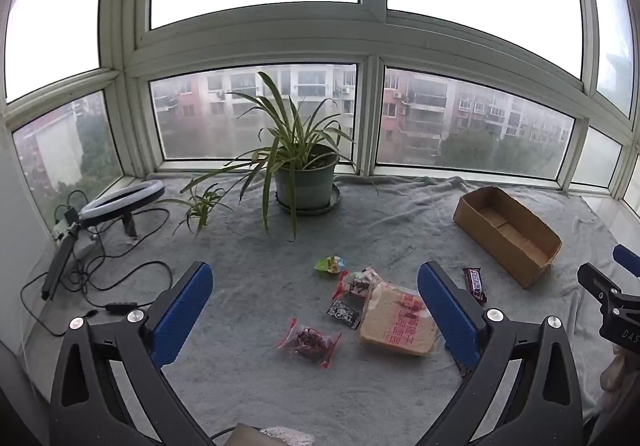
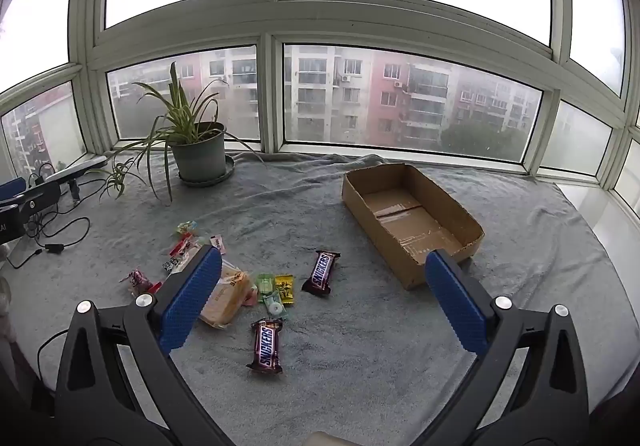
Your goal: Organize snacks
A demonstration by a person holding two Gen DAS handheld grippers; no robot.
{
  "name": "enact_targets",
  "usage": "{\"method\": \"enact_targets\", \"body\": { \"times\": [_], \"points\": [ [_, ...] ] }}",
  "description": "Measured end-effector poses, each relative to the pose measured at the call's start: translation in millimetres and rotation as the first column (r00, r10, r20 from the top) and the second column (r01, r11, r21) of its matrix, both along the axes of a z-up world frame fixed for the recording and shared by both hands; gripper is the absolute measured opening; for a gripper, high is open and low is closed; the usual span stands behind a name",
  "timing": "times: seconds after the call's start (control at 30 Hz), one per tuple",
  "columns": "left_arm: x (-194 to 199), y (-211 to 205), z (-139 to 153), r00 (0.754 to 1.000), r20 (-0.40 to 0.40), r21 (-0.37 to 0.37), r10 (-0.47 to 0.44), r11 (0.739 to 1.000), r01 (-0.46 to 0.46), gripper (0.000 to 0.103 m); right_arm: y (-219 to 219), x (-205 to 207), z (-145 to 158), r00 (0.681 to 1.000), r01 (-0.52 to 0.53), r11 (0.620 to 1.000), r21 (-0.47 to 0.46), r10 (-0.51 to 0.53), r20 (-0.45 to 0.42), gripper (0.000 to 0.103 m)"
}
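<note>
snacks loose on grey blanket (image 2: 360, 346), cardboard box (image 2: 412, 214) empty.
left gripper (image 1: 314, 304) & right gripper (image 2: 324, 300) both spread wide, holding nothing; snickers bars (image 2: 266, 346) between right's fingers.

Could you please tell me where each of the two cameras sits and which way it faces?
Left wrist view: on the left gripper, angled down over the grey towel-like cloth toward the window; its open blue-padded fingers frame wrapped snacks, and the right gripper shows at the right edge.
Right wrist view: on the right gripper, facing likewise; its open fingers frame two brown Snickers bars.
Shared: the empty brown cardboard box and green potted plant.
</note>
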State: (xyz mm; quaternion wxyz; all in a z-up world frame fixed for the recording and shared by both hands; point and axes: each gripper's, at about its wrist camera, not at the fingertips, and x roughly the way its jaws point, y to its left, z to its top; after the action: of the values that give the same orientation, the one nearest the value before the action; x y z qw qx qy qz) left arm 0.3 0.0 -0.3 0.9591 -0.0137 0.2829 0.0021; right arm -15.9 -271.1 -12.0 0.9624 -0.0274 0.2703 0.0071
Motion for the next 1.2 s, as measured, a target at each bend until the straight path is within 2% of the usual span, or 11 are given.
{"method": "enact_targets", "body": {
  "times": [1.2],
  "points": [
    [4.6, -5.3, -2.2, 0.999, 0.003, 0.005, -0.032, 0.999, 0.032, 0.102, 0.0, 1.4, -1.9, 1.000, 0.000, 1.000, 0.007, 0.000, -0.012, 0.103]
  ]
}}
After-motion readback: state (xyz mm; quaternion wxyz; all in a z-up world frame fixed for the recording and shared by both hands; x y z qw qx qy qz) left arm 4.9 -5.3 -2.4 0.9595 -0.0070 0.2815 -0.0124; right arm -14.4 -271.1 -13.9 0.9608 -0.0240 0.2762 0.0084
